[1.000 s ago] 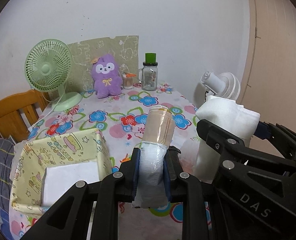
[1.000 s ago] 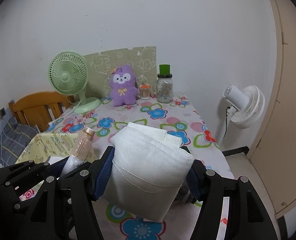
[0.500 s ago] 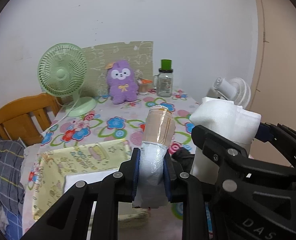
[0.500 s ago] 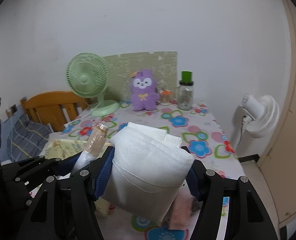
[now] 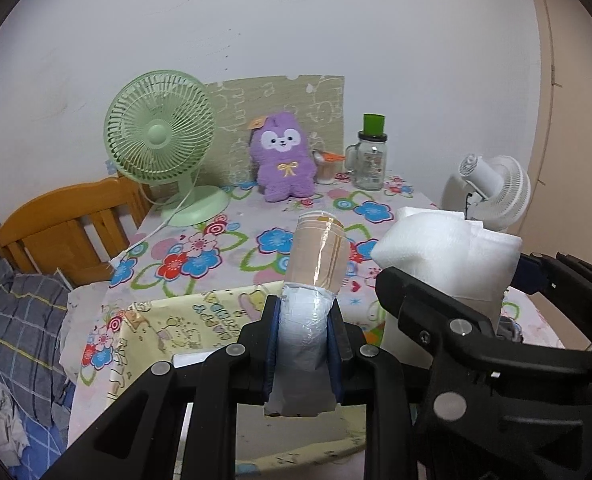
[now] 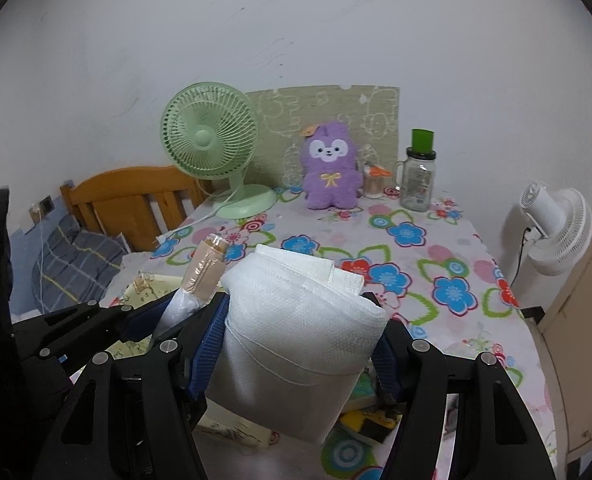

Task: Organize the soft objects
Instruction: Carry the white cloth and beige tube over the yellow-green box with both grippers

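Left wrist view: the left claw [image 5: 302, 346] is clamped on a slim roll [image 5: 310, 300], white plastic at the gripped lower part and tan, tape-wrapped at the upper end, held upright above the near edge of the floral worktop [image 5: 224, 248]. Just below and behind the roll lies a yellow cartoon-print fabric bin [image 5: 184, 328] with something white inside. To the right, the right claw [image 5: 456, 300] carries a folded white bundle [image 5: 444, 256]. At the far edge of the worktop stand a green desk fan [image 5: 162, 140], a purple plush toy [image 5: 284, 164] leaning on a patterned board [image 5: 284, 100], and a glass jar [image 5: 370, 160] with a green lid. A white fan [image 5: 492, 188] stands beyond the worktop's right side, a wooden chair [image 5: 64, 224] at its left.

Right wrist view: the right claw [image 6: 300, 344] is closed around the folded white bundle [image 6: 296, 332], which bulges above both fingers and is tied with a thin thread. The left claw [image 6: 168, 316] shows at the left with the slim roll [image 6: 200, 276] tilted in its grip. Both objects hang over the worktop's [image 6: 416, 248] near end, well apart from the purple plush toy [image 6: 330, 168] and green desk fan [image 6: 212, 140].
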Demonstrator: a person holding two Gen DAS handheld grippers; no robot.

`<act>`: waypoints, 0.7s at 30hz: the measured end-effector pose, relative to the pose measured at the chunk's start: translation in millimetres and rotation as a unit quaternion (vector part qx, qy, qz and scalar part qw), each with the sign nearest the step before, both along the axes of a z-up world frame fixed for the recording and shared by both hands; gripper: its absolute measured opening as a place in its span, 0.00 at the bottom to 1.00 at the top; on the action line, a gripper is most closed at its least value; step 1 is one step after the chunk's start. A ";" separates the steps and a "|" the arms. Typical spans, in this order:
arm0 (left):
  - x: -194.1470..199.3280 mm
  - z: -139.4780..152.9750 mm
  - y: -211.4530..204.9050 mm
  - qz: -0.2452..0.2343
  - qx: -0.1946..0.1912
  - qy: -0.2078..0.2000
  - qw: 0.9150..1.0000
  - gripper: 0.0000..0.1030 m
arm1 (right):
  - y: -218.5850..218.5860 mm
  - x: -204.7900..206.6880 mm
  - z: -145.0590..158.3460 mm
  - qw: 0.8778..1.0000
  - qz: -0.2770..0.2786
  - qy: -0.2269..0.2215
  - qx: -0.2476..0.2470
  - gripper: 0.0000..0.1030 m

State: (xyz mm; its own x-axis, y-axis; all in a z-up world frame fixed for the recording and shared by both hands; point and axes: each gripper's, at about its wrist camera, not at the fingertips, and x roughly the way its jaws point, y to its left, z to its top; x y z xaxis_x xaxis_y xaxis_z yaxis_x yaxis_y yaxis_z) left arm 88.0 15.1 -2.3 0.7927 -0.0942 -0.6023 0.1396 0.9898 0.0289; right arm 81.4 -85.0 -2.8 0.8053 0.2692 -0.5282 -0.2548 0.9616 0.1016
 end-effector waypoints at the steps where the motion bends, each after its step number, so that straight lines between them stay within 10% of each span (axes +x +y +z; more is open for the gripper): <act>1: 1.3 -1.2 3.0 0.003 -0.001 0.001 1.000 0.20 | 3.9 1.3 -0.7 1.000 0.004 0.000 0.000 0.66; 21: 33.3 -36.7 66.0 0.070 -0.012 0.039 0.997 0.20 | 69.2 40.9 -27.4 0.998 0.060 0.035 -0.008 0.66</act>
